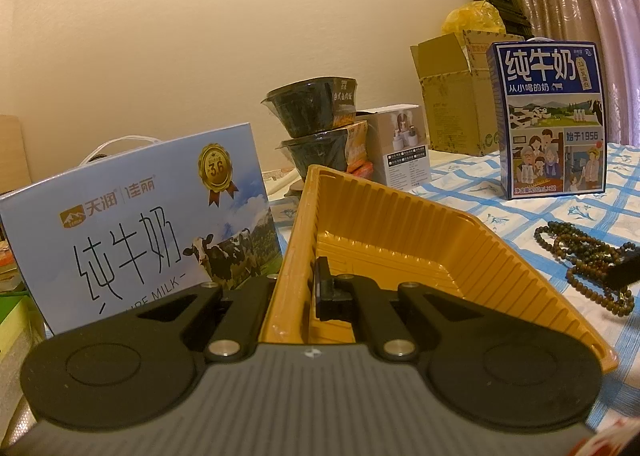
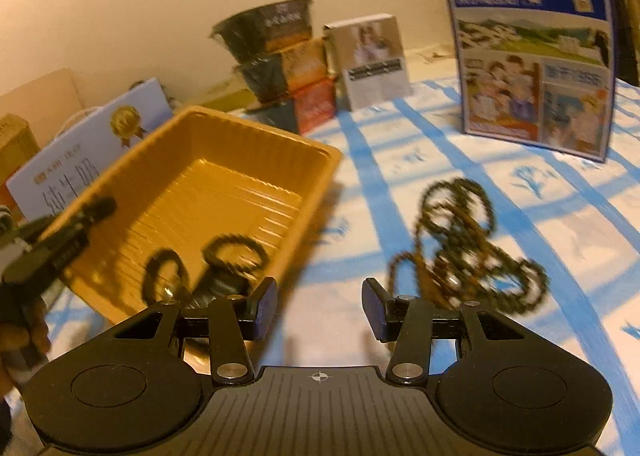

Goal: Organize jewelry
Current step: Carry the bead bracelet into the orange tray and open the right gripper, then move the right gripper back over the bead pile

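Left claw (image 1: 310, 292) clamped shut on the near wall of the yellow tray (image 1: 400, 224), one pad inside, the other hidden outside the wall; tray tipped up at that side. Seen from the right wrist camera, the same claw (image 2: 96, 208) at the tray's (image 2: 200, 144) left rim, a hand (image 2: 20, 336) below it.

Right claw (image 2: 318, 306) standing open, nothing between its pads, only tablecloth (image 2: 360, 184) in the gap. Pointed down at the cloth between tray and loose beads.

Long bead necklace (image 2: 472, 240), dark, in a tangled heap on the blue-checked cloth, just ahead and to the right of the right claw's right finger, apart from it, outside the tray. Same heap at the far right of the left wrist view (image 1: 584, 256), with a dark finger tip (image 1: 624, 274) over it.

Two dark bead bracelets (image 2: 236, 254) lying in the tray's near corner, just ahead and left of the right claw's left finger, partly hidden behind it.

Blue milk carton (image 2: 528, 48) upright at the back right; pale milk box (image 1: 136, 228) left of the tray; stacked bowls (image 1: 316, 108) behind.
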